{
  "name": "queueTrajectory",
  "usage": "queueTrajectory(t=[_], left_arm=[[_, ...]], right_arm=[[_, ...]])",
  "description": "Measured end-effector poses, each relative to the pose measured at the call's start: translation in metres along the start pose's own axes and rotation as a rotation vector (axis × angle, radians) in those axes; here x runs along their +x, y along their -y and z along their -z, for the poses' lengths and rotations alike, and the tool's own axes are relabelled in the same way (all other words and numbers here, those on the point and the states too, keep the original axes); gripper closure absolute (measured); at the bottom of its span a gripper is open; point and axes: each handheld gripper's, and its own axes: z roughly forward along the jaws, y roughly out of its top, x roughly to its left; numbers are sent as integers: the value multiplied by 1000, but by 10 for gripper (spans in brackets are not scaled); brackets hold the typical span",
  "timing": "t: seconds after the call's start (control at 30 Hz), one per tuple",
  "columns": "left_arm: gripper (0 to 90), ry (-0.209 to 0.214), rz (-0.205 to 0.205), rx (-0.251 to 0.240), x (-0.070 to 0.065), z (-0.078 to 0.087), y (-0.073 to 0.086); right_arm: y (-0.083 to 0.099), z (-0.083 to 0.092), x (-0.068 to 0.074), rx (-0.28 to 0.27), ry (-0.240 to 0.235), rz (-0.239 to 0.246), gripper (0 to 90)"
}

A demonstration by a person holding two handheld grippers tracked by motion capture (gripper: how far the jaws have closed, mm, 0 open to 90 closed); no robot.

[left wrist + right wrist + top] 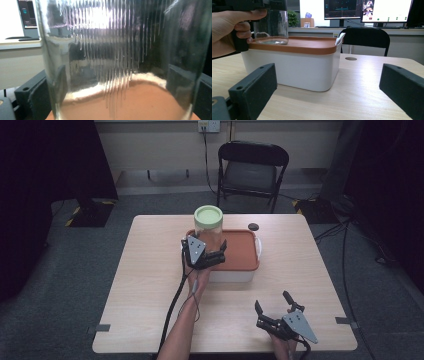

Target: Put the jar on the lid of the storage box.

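A clear ribbed glass jar (208,231) with a pale green lid (208,215) stands upright on the orange lid (242,251) of a white box (235,275) at mid-table. My left gripper (218,254) is shut on the jar's lower part from the near side. In the left gripper view the jar (112,62) sits between both jaws, with the orange lid under it. My right gripper (272,301) rests open near the table's front right edge, holding nothing. From the right gripper view (327,90) I see the box (294,67), the jar (270,27) and the person's hand (227,27).
A small dark round disc (254,226) lies on the table behind the box. A white clip (339,38) sticks up at the box's right end. A black folding chair (252,167) stands beyond the far edge. Monitors on a desk (367,10) are farther back.
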Motion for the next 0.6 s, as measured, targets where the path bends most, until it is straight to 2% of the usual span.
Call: queueTrajectory(t=[0.07,0.2,0.4,0.47,0.6], left_arm=[[3,-1,0,-3,0,0,0],[3,0,-36,-1,-3,0,0],[3,-6,-23,-12,-3,2,-1],[2,-10,-35,-8,-3,2,-1],[3,-14,-18,-14,-3,3,-3]], right_arm=[[0,0,0,0,0,0,4],[0,0,0,0,0,0,4],[0,0,0,0,0,0,4],[0,0,0,0,0,0,4],[0,0,0,0,1,-1,4]])
